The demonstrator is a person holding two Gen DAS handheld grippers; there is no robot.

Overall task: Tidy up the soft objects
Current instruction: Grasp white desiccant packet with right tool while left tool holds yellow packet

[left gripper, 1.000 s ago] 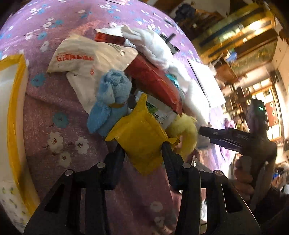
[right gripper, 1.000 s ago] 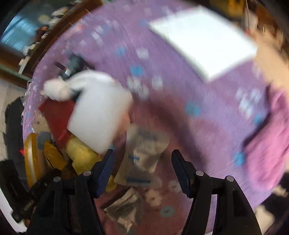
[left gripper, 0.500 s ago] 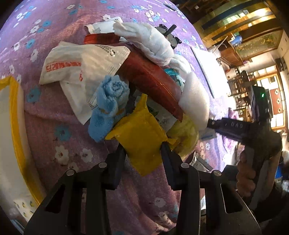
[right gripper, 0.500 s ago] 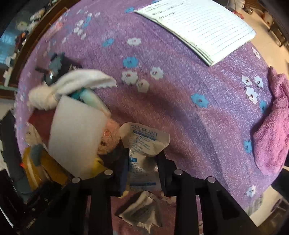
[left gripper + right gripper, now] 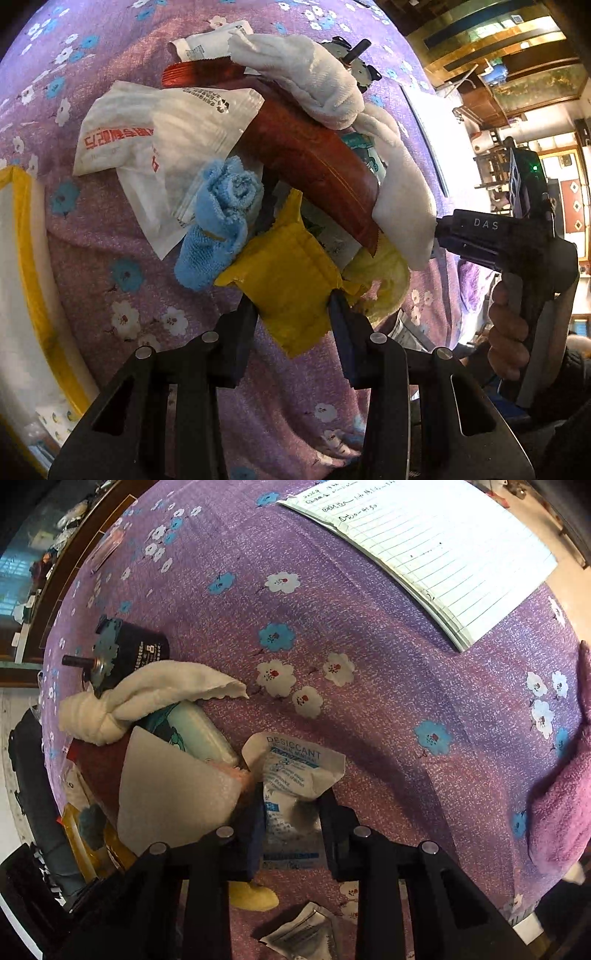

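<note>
Left claw (image 5: 293,306) pinches yellow pouch (image 5: 284,284) at near edge of pile; right claw (image 5: 290,808) clamped on desiccant packet (image 5: 295,775) beside foam sheet (image 5: 170,794). Step: both grasped, lift-out next, probably. Pouch is partly under red packet (image 5: 310,162), so pull clear slowly. Open bench (image 5: 332,609) right of the pile; notepad (image 5: 436,550) at far edge.

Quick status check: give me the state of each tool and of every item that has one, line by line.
Left tool: shut on the yellow fabric pouch.
Right tool: shut on the white desiccant packet.
Blue terry cloth: rolled, lying on the pile.
White towel: knotted, draped over the pile.
Lined paper notebook: open, flat on the purple flowered tablecloth.
Silver foil sachet: crumpled, loose on the cloth.
</note>
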